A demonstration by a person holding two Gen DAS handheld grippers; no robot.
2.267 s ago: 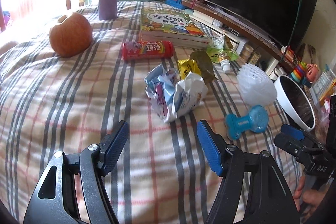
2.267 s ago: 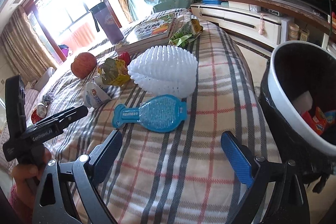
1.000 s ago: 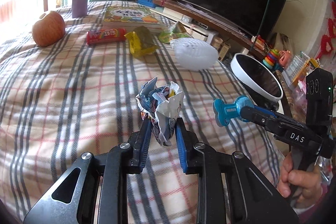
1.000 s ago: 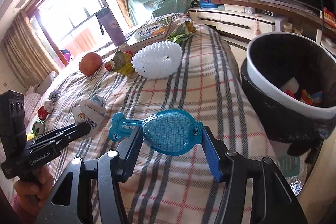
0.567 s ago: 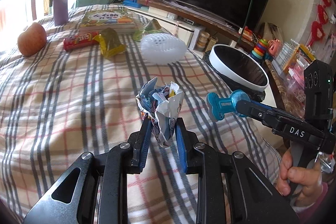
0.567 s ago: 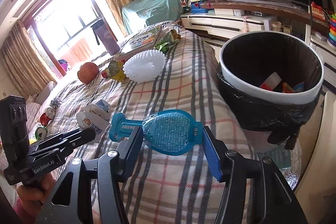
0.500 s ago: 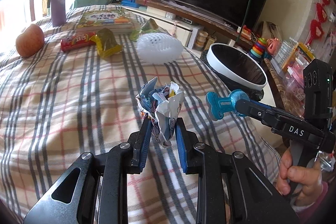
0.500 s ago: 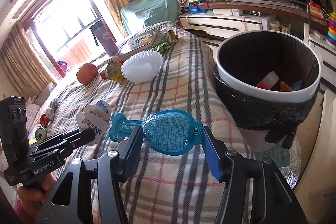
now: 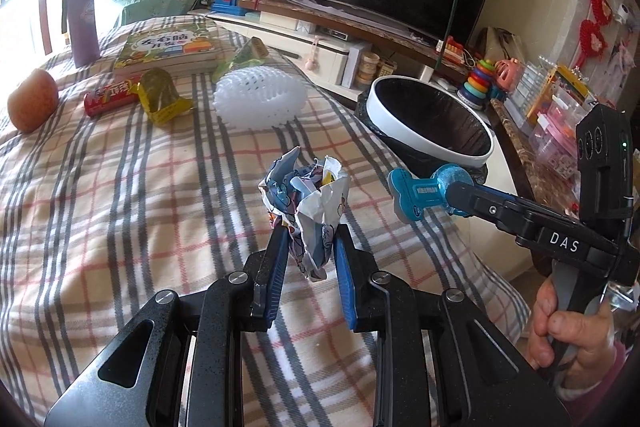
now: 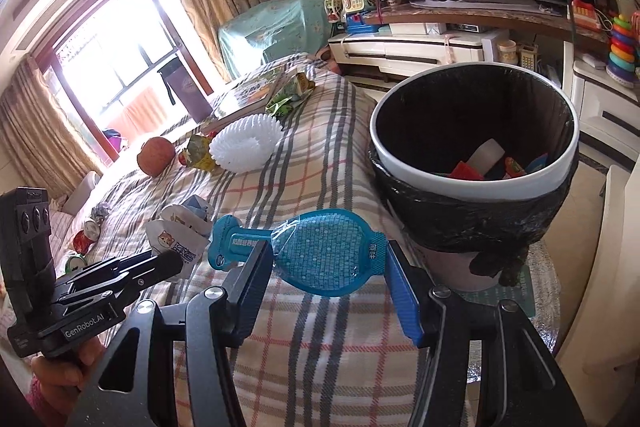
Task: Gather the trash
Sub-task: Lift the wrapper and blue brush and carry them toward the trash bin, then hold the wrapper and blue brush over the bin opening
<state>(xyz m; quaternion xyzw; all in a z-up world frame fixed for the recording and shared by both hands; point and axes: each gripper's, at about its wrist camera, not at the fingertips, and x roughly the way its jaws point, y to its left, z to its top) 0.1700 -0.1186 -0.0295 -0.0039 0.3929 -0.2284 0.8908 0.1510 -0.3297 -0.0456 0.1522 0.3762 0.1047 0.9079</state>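
In the left wrist view, the left hand-held gripper is narrowed onto a crumpled wrapper, whose lower part is pinched between the blue pads while the rest stands up above them, lifted clear of the plaid-covered bed. To the right, the right hand-held gripper reaches in from the side, carrying a blue plastic pack; a hand grips its handle at the lower right. Past the bed's far right edge stands the trash bin, white-rimmed with a black liner. At the far end of the bed lie a white foam net, a yellow-green wrapper, a red candy tube, an apple, a book and a purple cup.

In the right wrist view, the right hand-held gripper stands at a middling width, clamped on the two ends of the blue plastic pack, which spans the pads crosswise above the bed's near right edge. The trash bin sits just beyond, to the right, off the bed, with some scraps already inside. At the left, the left hand-held gripper holds the crumpled wrapper at its tip.
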